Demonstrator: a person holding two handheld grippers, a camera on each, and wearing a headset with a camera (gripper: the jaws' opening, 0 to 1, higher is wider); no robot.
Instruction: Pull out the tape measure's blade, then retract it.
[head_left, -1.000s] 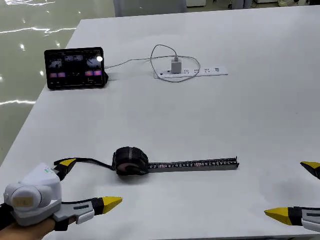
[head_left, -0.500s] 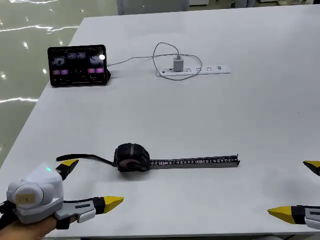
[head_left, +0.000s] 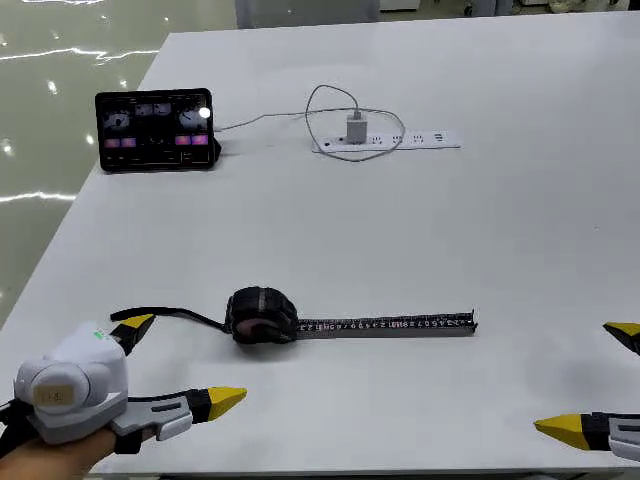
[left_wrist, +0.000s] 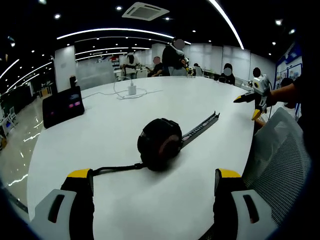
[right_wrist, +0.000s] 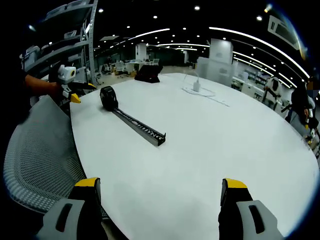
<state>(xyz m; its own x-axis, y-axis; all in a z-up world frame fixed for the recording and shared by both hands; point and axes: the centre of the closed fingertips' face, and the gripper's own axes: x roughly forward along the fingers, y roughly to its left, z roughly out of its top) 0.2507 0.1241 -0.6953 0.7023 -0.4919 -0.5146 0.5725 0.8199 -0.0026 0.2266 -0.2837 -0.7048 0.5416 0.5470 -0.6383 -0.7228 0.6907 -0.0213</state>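
Head view: tape measure (head_left: 262, 316) on the worktop (head_left: 400, 230), blade (head_left: 390, 324) out to its right. Left gripper (head_left: 190, 360) and right gripper (head_left: 580, 378) flank it, fingers spread, empty. I'd pin it down, retract slowly.

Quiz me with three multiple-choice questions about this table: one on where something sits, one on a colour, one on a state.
1. Where is the tablet on the table?
A. Far left side
B. Near right corner
C. Dead centre

2. What colour are the left tool's tips?
A. Red
B. Yellow
C. Green

3. The tape measure's blade is:
A. Fully retracted
B. Gripped by a tool
C. Pulled out, lying flat

Answers: 1 A, it stands by the far left edge; 2 B, both tips are yellow; 3 C, the blade stretches across the table with nothing holding it.
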